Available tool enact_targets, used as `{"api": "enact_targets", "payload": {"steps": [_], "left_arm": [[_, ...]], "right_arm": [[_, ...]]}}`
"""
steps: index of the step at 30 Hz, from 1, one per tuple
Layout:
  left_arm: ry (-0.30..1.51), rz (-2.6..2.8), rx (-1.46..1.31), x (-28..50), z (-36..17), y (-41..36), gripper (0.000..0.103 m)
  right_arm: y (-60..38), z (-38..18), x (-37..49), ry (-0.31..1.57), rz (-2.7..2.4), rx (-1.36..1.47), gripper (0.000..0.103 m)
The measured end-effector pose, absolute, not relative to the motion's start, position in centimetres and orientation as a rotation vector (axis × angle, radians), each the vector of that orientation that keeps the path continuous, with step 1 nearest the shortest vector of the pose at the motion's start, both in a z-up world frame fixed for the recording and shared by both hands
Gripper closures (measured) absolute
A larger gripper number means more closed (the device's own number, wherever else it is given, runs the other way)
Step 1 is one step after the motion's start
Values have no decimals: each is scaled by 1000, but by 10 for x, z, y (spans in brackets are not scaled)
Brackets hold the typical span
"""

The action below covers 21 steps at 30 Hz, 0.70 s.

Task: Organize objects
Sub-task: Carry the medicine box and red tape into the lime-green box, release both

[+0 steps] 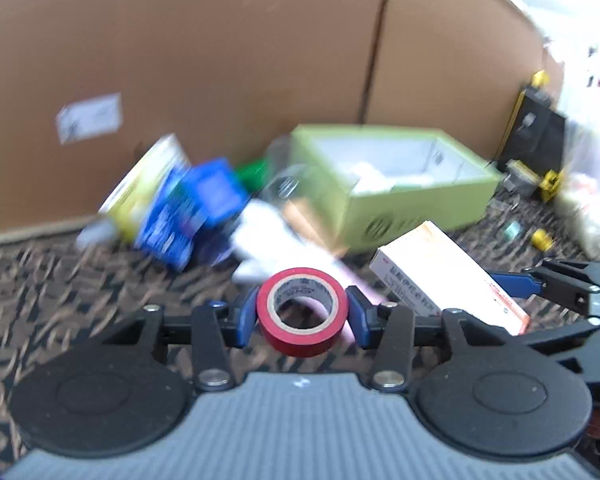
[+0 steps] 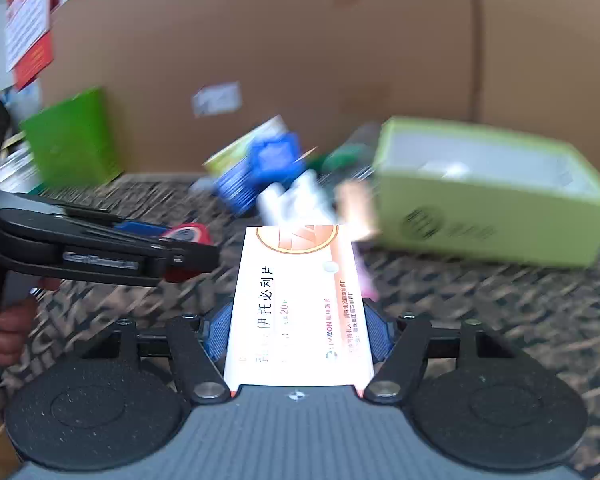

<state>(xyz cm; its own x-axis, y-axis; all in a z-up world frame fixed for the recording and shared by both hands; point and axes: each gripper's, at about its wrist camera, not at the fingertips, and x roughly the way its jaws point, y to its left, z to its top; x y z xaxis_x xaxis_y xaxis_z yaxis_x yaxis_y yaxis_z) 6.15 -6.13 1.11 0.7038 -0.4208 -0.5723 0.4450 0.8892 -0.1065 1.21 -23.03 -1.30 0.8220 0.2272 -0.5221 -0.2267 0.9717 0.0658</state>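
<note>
A red roll of tape (image 1: pixel 302 312) hangs above the carpet, and my left gripper (image 1: pixel 302 314) is shut on it, blue pads against both sides. My right gripper (image 2: pixel 298 330) is shut on a white and orange medicine box (image 2: pixel 296 300), which lies flat between its blue pads and sticks out forward. In the left wrist view that medicine box (image 1: pixel 448 276) shows at the right with the right gripper (image 1: pixel 548 284) behind it. The right wrist view has the left gripper (image 2: pixel 180 244) at the left holding the tape roll (image 2: pixel 190 236). An open light green box (image 1: pixel 388 184) stands ahead, also light green box (image 2: pixel 488 196).
Blurred blue packets (image 1: pixel 192 208), a yellow-white box (image 1: pixel 140 188) and white items (image 1: pixel 260 232) lie in a heap on the patterned carpet (image 1: pixel 60 300). A tall cardboard wall (image 1: pixel 220 60) closes the back. A black and yellow device (image 1: pixel 536 136) stands far right; a green carton (image 2: pixel 72 140) far left.
</note>
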Motion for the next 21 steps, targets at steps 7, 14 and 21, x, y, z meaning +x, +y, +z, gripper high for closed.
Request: {"api": "enact_targets", "payload": {"steps": [7,14,21], "left_arm": [[558,-566,69,103,49,-130,57],[588,-523,49,176,55,-188,57],[644,-450,106,236,22,-219,57]], "right_arm": [[-289,21,36,443,44,-42,33],[-350,42,103,419,-99,-35,33],[-391,29,173,478,-172,-37,33]]}}
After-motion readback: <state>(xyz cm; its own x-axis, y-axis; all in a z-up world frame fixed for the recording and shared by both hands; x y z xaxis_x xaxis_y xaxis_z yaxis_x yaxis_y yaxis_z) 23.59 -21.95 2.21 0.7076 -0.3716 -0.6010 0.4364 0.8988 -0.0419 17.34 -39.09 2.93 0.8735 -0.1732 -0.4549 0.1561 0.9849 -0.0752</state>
